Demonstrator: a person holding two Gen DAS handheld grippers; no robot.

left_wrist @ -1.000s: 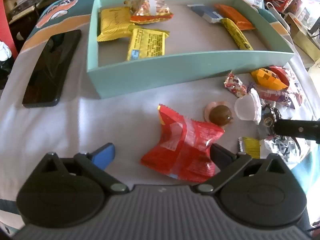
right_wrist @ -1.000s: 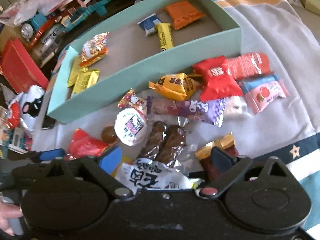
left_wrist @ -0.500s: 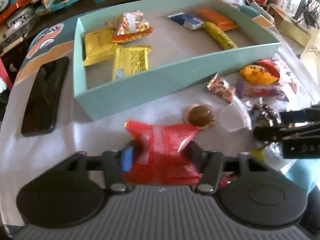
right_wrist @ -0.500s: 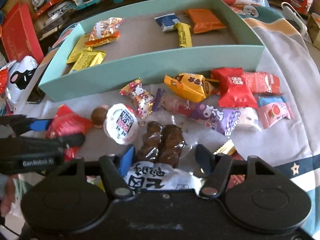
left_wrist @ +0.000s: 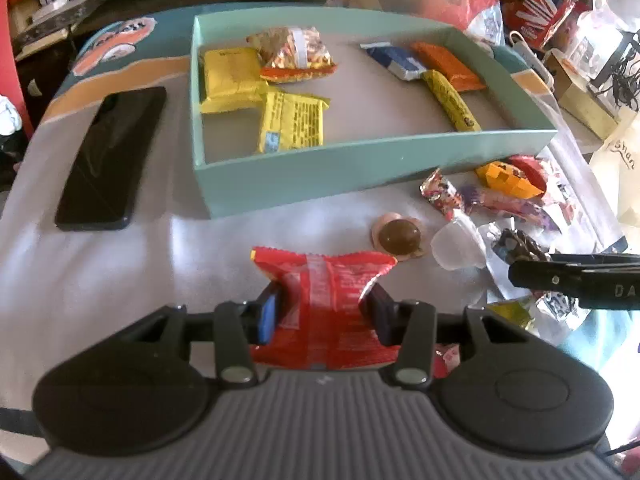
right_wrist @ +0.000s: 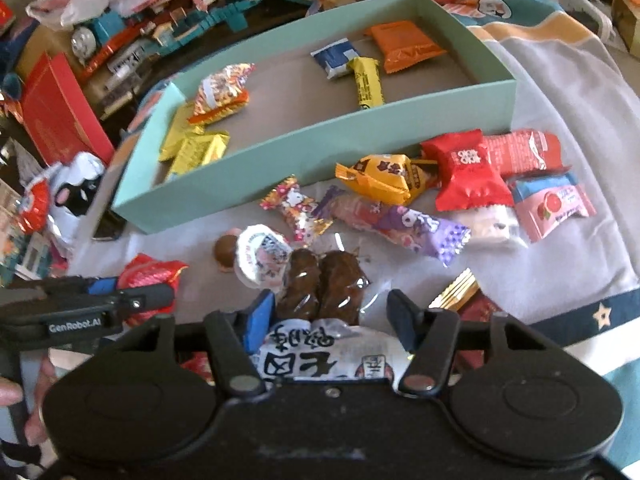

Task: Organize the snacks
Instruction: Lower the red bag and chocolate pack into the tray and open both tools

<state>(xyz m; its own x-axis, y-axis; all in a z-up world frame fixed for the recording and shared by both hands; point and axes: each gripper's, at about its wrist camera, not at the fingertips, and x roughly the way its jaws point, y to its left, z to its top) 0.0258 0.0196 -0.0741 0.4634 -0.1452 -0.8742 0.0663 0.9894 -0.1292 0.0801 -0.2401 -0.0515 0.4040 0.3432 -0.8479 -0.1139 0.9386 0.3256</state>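
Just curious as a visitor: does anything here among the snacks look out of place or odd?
Yes. A black phone lies on the cloth left of the teal box, the only non-snack there. Also, a brown chocolate ball sits unwrapped on the cloth, unlike the wrapped snacks around it.

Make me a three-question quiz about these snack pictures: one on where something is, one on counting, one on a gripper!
1. Where is the black phone, relative to the teal box? A) inside it B) outside, beside it C) on top of it
2. How many orange packets lie in the box? A) one B) three C) none
3. The left gripper is: A) open, empty B) shut on a yellow bar C) shut on the red packet

B: it lies on the cloth beside the box. A: only one shows. C: its jaws have just been closing and pinch the packet's sides.
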